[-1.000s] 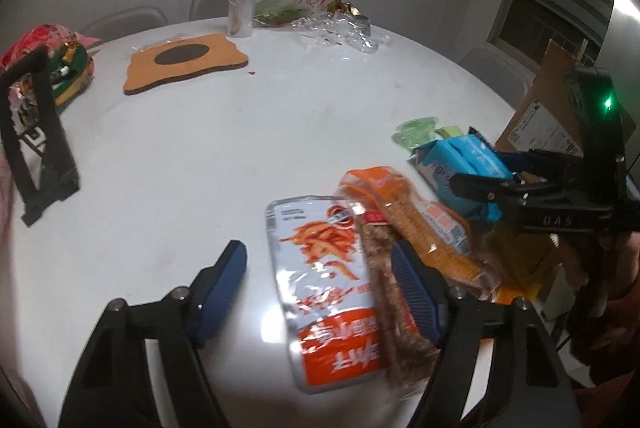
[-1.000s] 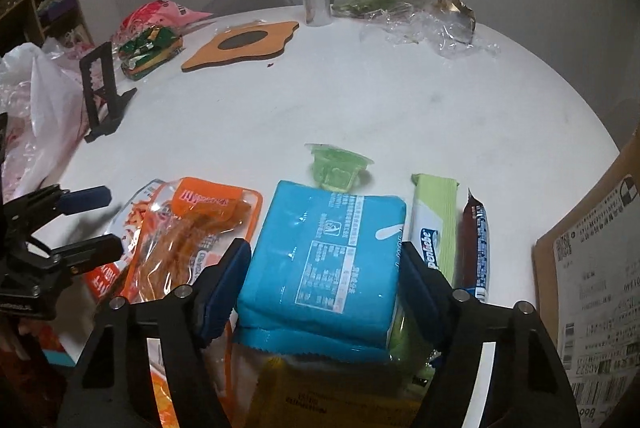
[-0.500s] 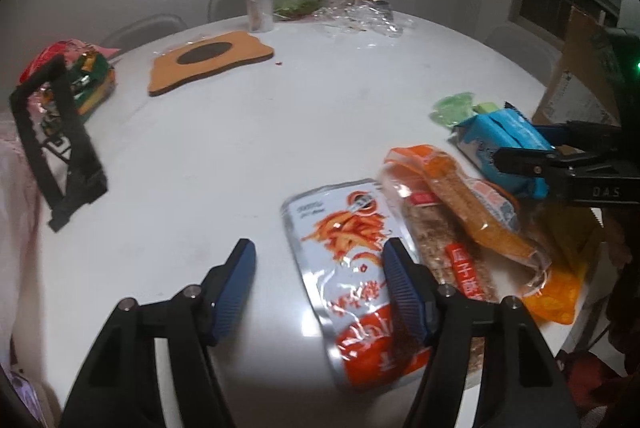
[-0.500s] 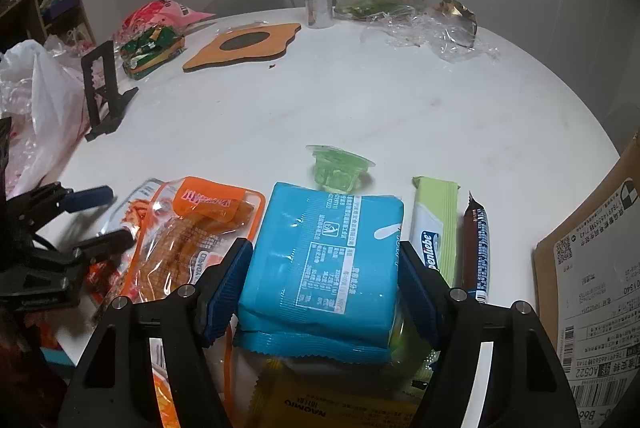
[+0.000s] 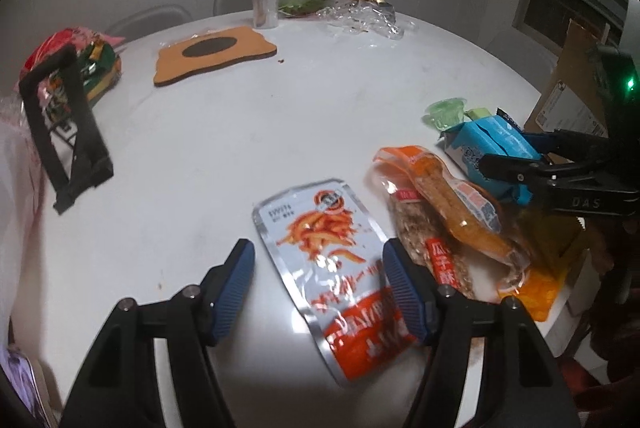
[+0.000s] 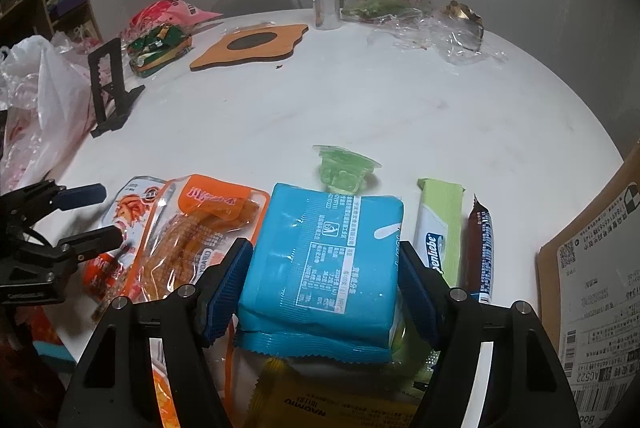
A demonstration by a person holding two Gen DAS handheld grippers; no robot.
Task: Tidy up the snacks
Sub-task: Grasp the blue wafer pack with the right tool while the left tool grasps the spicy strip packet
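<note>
Left jaws narrowed over a silver snack pouch

The left hand-held gripper (image 5: 316, 276) was seen released, straddling the silver pouch (image 5: 324, 260) on the table (image 5: 248, 131); the blue packet (image 6: 320, 260), at three o'clock of it, was clasped by the right hand-held gripper (image 6: 324, 280), so pickup seemed likely.

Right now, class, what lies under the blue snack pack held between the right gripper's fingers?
Beneath the blue snack pack a yellow packet pokes out at its near edge, with a sliver of green wrapper by the right corner. Anything further underneath is covered.
</note>
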